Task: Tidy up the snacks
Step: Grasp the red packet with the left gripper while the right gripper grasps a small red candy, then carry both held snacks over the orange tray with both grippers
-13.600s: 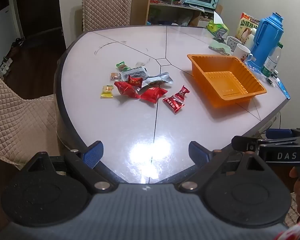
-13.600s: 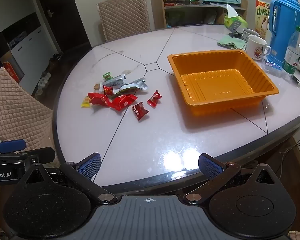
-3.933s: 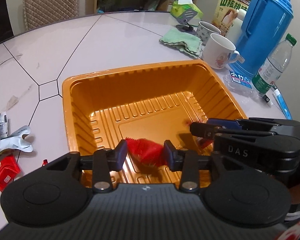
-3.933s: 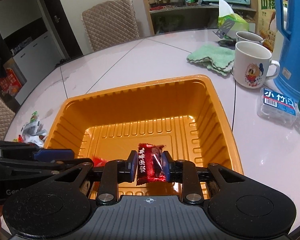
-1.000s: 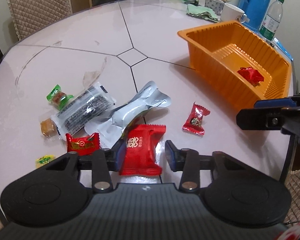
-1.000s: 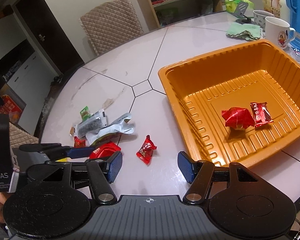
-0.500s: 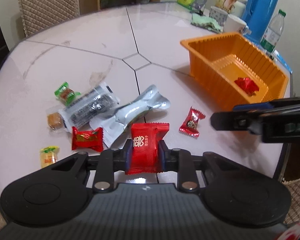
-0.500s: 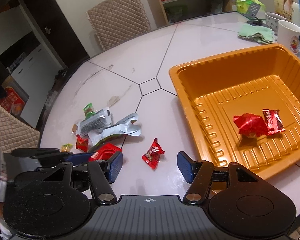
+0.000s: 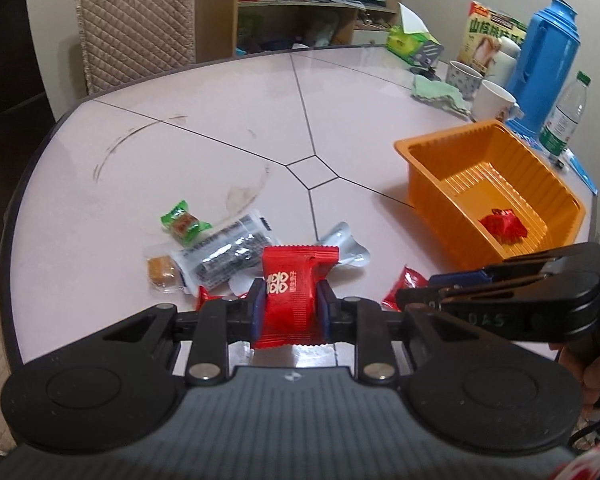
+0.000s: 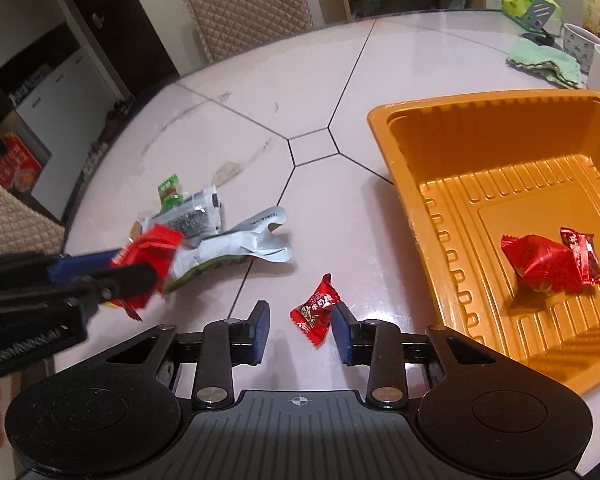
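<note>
The left gripper [image 9: 290,312] clamps the red packet [image 9: 293,295] clear of the table for carrying to the orange tray [image 10: 384,128]; the right gripper [image 10: 300,332] straddles a small red candy [image 10: 315,310], jaws apart, ready to close.

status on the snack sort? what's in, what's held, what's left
Done: two red snacks lie in the orange tray.
In hand: left gripper is shut on a red packet; right gripper is open around a small red candy.
Left on the table: silver pouch, black-and-white packet, green candy, brown candy.
</note>
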`<state>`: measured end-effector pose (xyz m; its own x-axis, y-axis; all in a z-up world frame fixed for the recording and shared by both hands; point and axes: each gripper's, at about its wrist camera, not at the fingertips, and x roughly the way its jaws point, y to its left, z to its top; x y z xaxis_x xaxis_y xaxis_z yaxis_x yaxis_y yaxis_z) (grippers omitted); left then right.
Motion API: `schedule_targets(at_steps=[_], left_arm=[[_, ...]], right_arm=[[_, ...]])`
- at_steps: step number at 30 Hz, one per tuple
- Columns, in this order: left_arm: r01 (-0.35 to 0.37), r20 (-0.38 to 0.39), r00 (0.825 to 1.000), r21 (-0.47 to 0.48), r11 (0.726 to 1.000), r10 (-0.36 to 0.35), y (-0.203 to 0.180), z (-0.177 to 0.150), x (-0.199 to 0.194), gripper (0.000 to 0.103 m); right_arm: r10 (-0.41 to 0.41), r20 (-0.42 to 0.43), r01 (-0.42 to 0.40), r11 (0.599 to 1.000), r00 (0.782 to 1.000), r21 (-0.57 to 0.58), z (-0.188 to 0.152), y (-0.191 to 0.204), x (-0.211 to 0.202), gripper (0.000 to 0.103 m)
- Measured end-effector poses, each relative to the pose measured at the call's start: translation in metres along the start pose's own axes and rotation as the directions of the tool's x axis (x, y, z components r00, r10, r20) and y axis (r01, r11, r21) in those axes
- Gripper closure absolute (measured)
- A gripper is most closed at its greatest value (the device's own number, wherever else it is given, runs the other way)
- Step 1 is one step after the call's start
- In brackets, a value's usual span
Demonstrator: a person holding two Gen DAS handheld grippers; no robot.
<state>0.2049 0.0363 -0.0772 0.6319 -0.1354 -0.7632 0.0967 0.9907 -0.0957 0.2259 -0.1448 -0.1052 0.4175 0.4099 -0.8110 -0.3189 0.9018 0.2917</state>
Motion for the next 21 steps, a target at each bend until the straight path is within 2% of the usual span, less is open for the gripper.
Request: schedule_targets(at_steps=[7, 17, 21], left_arm=[[-0.022, 0.001, 1.0, -0.015, 1.0, 0.022, 0.008, 0.001, 0.001, 0.079], [-0.033, -0.008, 0.999, -0.043, 0.999, 0.033, 0.015, -0.002, 0.002, 0.079], [-0.038, -0.01, 0.999, -0.053, 0.998, 0.038, 0.016, -0.002, 0.001, 0.079]], right_arm=[[-0.05, -0.041, 0.049, 0.998, 0.998, -0.034, 0.005, 0.005, 0.015, 0.073], [-0.111, -0.04, 0.107, 0.99, 0.993, -0.096, 0.009, 0.01, 0.028, 0.086], [-0.104, -0.029, 0.1, 0.988, 0.994, -0.116, 0.008, 0.011, 0.027, 0.089]])
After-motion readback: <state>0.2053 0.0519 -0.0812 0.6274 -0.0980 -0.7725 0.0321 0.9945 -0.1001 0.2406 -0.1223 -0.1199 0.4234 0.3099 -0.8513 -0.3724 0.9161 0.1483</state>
